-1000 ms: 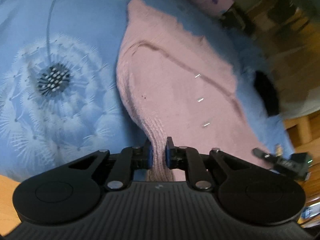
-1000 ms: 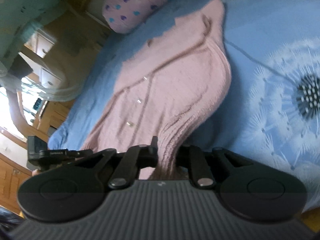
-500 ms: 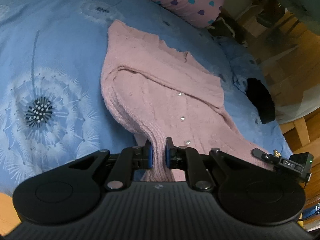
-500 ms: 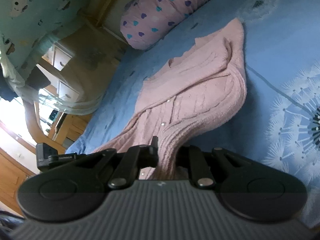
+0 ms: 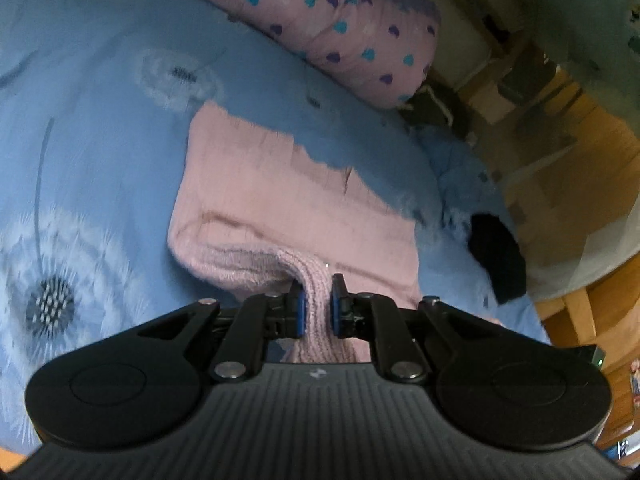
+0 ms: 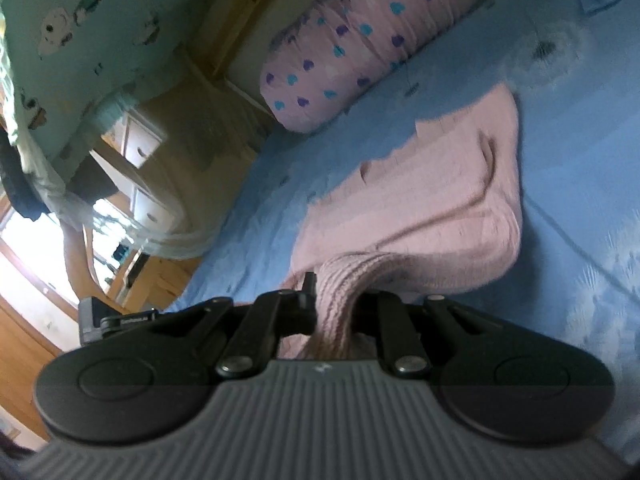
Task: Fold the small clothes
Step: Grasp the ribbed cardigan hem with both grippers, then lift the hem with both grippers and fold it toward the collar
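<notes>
1. Bed [image 5: 100,152]: big blue cover w/ white dandelion print. It carries everything; no desk here. Soft surface, so the fold won't crease sharp w/o a press.
2. Room: teal curtain w/ cartoon print and a wooden drawer unit [image 6: 140,168] off the bed's side, bright window low in the right view. Wood floor beyond the bed edge.
3. Pillow [image 5: 320,28]: pink roll w/ purple and teal hearts, at the far end of the bed, apart from the work.
4. Cardigan [image 5: 280,200]: pink knit, lies mid-bed. Far part flat on the cover; near hem lifted and curling over the body, so the step looks like a bottom-to-top fold, approx. half done.
5. Dark item [image 5: 496,256]: black cloth near the bed's edge, beside the cardigan, not touching. Can't tell what it is.
6. Left gripper [image 5: 316,304]: pressed together, pinching ribbed hem.
7. Right gripper [image 6: 334,304]: same, pinching the hem's other corner.
8. How to do it well: keep both corners level and evenly apart, hem taut btw them, carry fwd to the far edge, lay down square. Uneven height would likely skew the fold.
9. Only then let go; don't drag the lower layer.
</notes>
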Tool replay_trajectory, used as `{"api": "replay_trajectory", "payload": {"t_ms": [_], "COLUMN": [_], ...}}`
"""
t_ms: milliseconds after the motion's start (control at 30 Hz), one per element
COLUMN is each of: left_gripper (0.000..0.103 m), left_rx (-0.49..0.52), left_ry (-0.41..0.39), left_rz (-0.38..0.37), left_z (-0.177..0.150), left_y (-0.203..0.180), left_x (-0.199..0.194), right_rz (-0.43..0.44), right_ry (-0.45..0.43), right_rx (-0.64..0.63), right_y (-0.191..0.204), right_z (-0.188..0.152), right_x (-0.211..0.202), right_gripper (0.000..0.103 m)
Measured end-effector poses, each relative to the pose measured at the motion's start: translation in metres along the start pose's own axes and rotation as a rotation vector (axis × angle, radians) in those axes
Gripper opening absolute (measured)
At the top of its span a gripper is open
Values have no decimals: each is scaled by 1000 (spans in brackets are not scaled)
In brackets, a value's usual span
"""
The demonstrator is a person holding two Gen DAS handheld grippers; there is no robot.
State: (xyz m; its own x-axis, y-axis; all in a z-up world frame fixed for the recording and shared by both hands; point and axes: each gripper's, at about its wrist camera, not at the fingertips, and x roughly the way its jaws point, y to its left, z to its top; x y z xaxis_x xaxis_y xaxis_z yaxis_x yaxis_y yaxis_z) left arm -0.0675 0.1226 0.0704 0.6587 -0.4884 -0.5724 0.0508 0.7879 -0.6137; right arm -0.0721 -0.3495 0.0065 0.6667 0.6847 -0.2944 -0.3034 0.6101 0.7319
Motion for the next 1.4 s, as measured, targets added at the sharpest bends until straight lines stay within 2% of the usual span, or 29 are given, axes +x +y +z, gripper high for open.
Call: {"api": "replay_trajectory", "payload": {"t_ms": [233, 433, 733, 933, 1067, 1133, 1300, 1333, 1367, 1400], "left_gripper": [14, 14, 14, 14, 14, 14, 18, 22, 31, 39], "left_rx": [-21, -12, 32, 45, 68, 101, 224, 240, 254, 263], "left_ry": [-56, -99, -103, -46, 0, 26, 23, 26, 30, 30], "left_rz": [-10, 33, 135, 266, 351, 365, 419, 429, 439, 445], "left_z": [42, 91, 152, 160, 157, 154, 146, 145, 144, 143], "left_y": [-6, -13, -7, 31, 56, 61, 46, 41, 36, 30], "left_x": [15, 44, 129, 203, 235, 246, 249, 248, 246, 242], "right_rz": [25, 24, -32, -182, -304, -295, -304, -311, -315, -316], "right_ry": [-70, -115, -156, -137, -64, -65, -66, -67, -68, -67], "right_rx": [8, 3, 24, 55, 56, 65, 57, 59, 59, 57], "right_y": [-6, -13, -52, -106, -136, -144, -138, -135, -131, -127], "right_z": [37, 76, 132, 138, 130, 123, 119, 120, 121, 121], "right_x": [14, 36, 95, 147, 175, 178, 172, 170, 169, 167], "right_gripper": [13, 13, 13, 13, 14, 14, 15, 19, 23, 34]}}
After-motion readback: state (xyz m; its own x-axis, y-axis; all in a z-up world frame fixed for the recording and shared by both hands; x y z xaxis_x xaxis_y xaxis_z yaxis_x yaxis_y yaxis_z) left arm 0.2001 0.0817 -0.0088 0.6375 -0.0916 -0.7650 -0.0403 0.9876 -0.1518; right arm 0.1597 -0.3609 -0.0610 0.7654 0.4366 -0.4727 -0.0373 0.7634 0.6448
